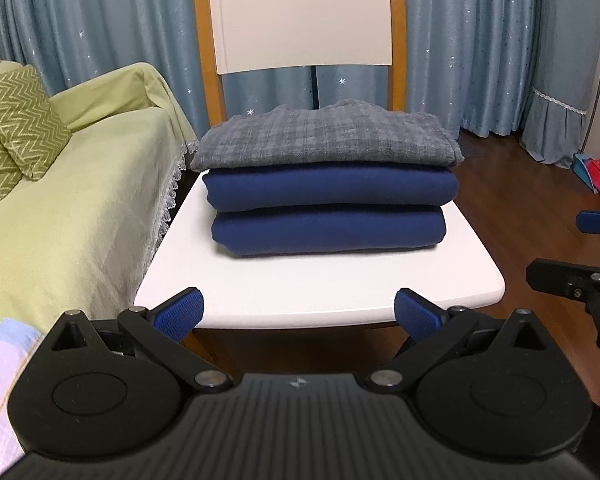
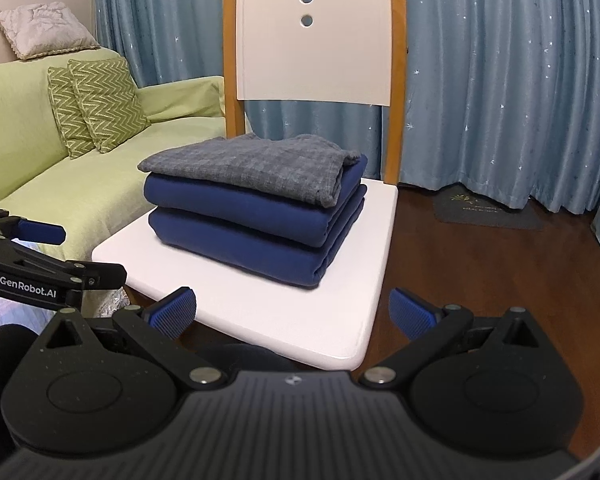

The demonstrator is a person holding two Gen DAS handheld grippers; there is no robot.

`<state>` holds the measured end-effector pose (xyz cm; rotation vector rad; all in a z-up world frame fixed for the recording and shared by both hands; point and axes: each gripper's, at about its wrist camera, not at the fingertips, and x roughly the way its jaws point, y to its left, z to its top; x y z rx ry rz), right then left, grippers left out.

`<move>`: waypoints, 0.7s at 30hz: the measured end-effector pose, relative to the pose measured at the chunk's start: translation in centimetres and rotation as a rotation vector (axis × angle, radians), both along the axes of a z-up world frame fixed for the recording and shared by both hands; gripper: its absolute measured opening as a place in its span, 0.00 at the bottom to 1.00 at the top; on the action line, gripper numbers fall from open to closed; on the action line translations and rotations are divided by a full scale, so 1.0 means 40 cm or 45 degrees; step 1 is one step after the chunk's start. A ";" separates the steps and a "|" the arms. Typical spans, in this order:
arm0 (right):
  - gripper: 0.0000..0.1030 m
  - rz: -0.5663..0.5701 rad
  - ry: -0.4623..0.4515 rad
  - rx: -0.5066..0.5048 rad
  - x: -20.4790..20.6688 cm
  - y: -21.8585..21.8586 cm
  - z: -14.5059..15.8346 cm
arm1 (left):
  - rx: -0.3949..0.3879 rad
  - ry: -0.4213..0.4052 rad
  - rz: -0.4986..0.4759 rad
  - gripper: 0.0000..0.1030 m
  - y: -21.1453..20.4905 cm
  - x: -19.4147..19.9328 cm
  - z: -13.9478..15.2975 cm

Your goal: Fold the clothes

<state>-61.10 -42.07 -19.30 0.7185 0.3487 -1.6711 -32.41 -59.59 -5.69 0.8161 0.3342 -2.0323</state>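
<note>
Left hand-held gripper [image 1: 299, 314] spread wide, empty, short of the seat edge. Right hand-held gripper [image 2: 293, 312] also spread, empty, near the front corner. Folded grey checked woven garment [image 1: 324, 138] tops two folded navy blue fabric bundles [image 1: 328, 210], stacked mid-seat on the white wooden chair [image 1: 320, 284]. Cloth looks soft, light, floppy; likely best pinched at a folded edge. Right view shows the stack's layered side edges [image 2: 340, 216]; left shows only front folds. Green covered sofa [image 1: 80, 200] alongside.
</note>
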 end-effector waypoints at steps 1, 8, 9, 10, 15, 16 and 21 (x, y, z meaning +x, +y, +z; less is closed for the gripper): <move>0.99 0.002 -0.001 0.002 0.000 0.000 0.001 | -0.004 0.000 0.000 0.99 -0.001 0.000 0.002; 0.99 0.024 0.014 -0.005 0.008 -0.010 0.014 | -0.025 -0.010 -0.015 0.99 -0.005 -0.001 0.013; 0.99 0.027 0.016 -0.005 0.009 -0.011 0.015 | -0.026 -0.011 -0.017 0.99 -0.006 -0.001 0.013; 0.99 0.028 0.017 -0.006 0.010 -0.011 0.016 | -0.026 -0.011 -0.017 0.99 -0.008 0.001 0.014; 0.99 0.040 0.023 -0.002 0.018 -0.018 0.021 | -0.024 0.003 -0.020 0.99 -0.015 0.007 0.017; 0.99 0.041 0.024 -0.001 0.019 -0.019 0.022 | -0.024 0.007 -0.023 0.99 -0.016 0.008 0.017; 0.99 0.047 0.024 0.006 0.023 -0.022 0.024 | -0.043 0.026 -0.047 0.99 -0.008 0.011 0.022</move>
